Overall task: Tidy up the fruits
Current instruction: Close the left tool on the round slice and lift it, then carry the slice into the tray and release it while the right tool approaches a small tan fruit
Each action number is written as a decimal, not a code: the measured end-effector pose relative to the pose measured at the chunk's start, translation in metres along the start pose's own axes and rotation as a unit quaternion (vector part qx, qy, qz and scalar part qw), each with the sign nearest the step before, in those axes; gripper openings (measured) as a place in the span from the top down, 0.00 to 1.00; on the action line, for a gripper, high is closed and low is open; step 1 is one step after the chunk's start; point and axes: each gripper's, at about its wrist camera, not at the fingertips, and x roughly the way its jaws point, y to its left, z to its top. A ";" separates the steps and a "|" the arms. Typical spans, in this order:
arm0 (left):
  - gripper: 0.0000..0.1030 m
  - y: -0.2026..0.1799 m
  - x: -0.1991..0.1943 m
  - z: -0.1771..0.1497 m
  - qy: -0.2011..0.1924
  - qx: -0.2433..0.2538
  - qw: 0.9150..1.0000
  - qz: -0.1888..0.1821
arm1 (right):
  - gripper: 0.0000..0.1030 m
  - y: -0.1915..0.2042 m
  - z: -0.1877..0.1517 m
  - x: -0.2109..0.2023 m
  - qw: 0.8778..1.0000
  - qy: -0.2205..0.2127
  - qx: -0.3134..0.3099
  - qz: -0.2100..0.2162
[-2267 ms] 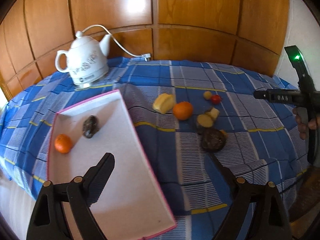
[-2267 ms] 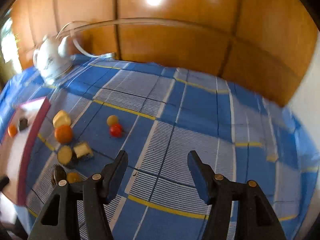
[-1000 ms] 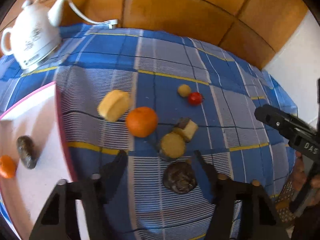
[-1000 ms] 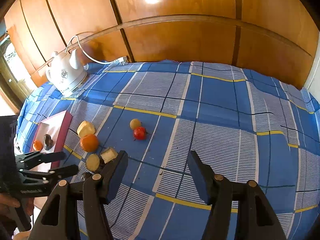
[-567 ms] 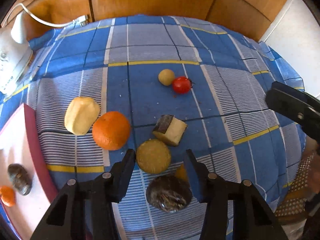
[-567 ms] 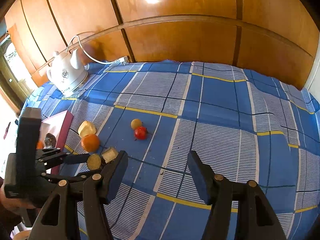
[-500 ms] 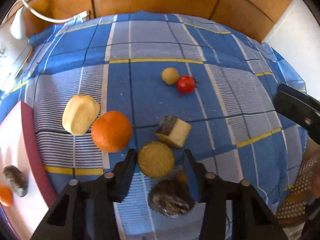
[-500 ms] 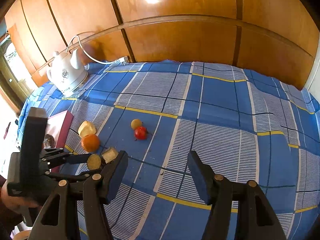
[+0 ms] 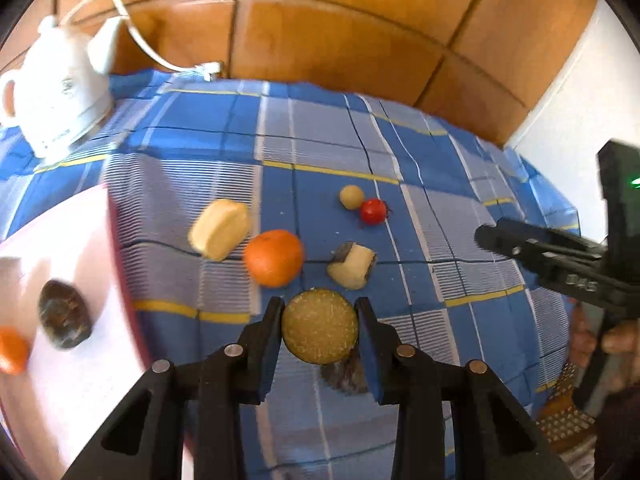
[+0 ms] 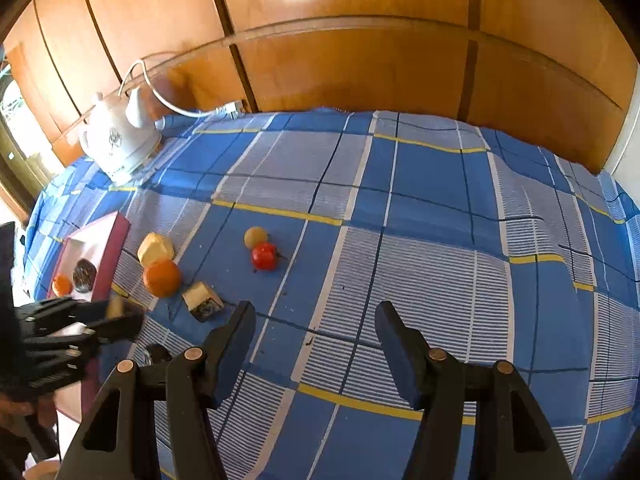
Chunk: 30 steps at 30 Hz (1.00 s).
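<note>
My left gripper (image 9: 320, 330) is shut on a round yellow-brown fruit half (image 9: 319, 326) and holds it above the blue checked cloth. It also shows in the right wrist view (image 10: 116, 314). On the cloth lie an orange (image 9: 274, 257), a pale yellow fruit (image 9: 219, 234), a cut wedge (image 9: 352, 265), a small tan ball (image 9: 351, 197), a red tomato (image 9: 373, 211) and a dark fruit (image 9: 346, 374) under my fingers. The white tray (image 9: 92, 280) at left holds a dark fruit (image 9: 64, 314) and a small orange (image 9: 12, 350). My right gripper (image 10: 316, 340) is open and empty above the cloth.
A white electric kettle (image 9: 56, 92) with its cord stands at the back left against the wood-panelled wall (image 10: 360, 60). The table's right edge drops off by a white wall (image 9: 568, 100). The right gripper's body (image 9: 560, 264) shows at the right of the left wrist view.
My left gripper has closed on the round fruit half and lifted it off the cloth, uncovering the dark fruit below. The right gripper has stayed still and open.
</note>
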 end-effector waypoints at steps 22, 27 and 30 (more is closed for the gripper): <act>0.65 0.110 -0.086 -0.095 -0.072 -0.145 0.985 0.057 | 0.67 0.056 -0.026 0.051 0.984 0.101 0.016 0.145; 0.65 0.122 -0.097 -0.099 -0.086 -0.151 0.983 0.066 | 0.69 0.077 -0.032 0.058 0.982 0.121 -0.004 0.148; 0.65 0.135 -0.102 -0.096 -0.094 -0.163 0.980 0.070 | 0.68 0.081 -0.038 0.060 0.983 0.120 -0.006 0.138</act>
